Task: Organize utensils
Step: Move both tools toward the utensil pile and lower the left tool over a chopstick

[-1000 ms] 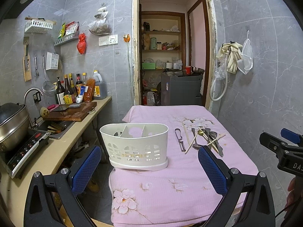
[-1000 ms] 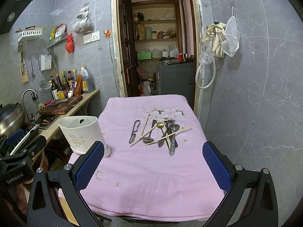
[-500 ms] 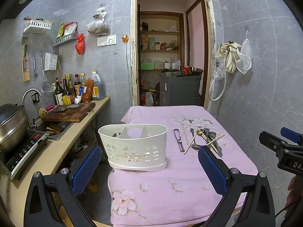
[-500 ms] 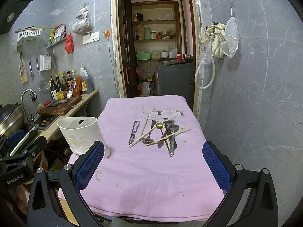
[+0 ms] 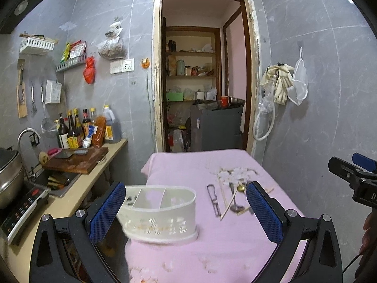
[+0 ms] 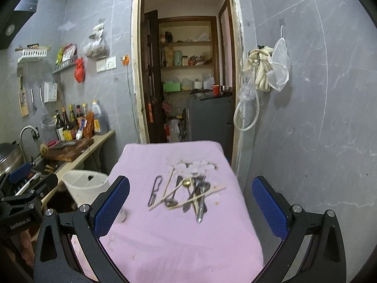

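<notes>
Beside the white utensil caddy [image 5: 160, 214], at the pink-clothed worktop [image 6: 179, 240] edge, the heaped utensils [image 6: 188, 192] lay right, untouched. Both left tongs [image 5: 186, 214] and right tongs [image 6: 190, 208] gaped empty. Crossed chopsticks [image 6: 188, 198] might snag neighbours; a nudge could tip the caddy off.

Utensil pile [image 6: 188, 194] blurred (pieces overlap, hard to count).

Caddy [image 5: 162, 212] on surface [image 5: 235, 254], near left edge; utensil pile [image 6: 188, 193] at its 3 o'clock; doorway [image 5: 202, 82] at 12 o'clock.
</notes>
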### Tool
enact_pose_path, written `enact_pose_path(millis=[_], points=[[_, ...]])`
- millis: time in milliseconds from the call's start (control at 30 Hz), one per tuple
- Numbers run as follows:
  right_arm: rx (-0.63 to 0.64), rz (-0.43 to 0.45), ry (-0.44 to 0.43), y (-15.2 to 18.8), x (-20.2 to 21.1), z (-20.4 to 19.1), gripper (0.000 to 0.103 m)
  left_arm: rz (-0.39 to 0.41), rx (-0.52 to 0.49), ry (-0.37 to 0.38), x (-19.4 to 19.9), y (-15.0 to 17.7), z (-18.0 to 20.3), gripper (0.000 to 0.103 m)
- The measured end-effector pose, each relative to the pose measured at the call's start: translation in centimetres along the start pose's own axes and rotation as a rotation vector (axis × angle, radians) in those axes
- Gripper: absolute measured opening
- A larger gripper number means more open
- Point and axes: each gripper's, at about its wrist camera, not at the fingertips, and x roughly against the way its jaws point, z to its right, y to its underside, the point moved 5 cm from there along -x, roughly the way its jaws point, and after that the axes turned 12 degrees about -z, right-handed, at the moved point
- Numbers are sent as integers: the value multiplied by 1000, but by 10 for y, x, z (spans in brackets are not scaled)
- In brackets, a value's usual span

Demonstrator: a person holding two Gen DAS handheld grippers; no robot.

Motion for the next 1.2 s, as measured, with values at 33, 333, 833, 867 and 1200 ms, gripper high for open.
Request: enact_pose_path(millis=[33,333,833,867,1200], points=[[0,4,-2,-5,-3,3,102,5,2,2,-5,-5,4,103],[-1,32,-30,-58,-54,37,102,45,-1,-20,-57,-50,38,103],[-27,-92,-135,-83,-193,94,101,-64,-37,-18,-179,-73,105,103],[-31,-110,-145,-80,-203,97,97,-78,-35,-11,-187,-71,108,103],[-117,-325,-183,-27,-290,112,64,-248,-42,51,-265,-44,137,97]])
